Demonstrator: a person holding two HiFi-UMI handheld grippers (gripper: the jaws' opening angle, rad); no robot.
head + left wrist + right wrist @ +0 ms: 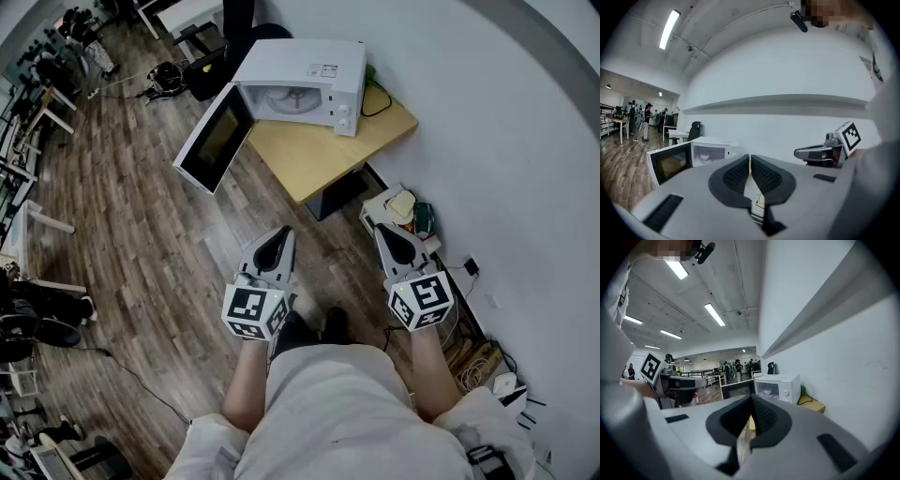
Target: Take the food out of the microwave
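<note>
Left tongs (283,232) and right tongs (382,230) pressed together, empty; food (705,156) well ahead inside open microwave (300,70)

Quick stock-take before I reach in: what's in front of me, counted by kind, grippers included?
Microwave, door open: 1
Wooden table: 1
Bowl inside the microwave: 1
Grippers: 2, left gripper and right gripper, fingers together, both empty
Total: 5

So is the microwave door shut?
No, the microwave door is swung wide open to the side, and the white inside shows.
</note>
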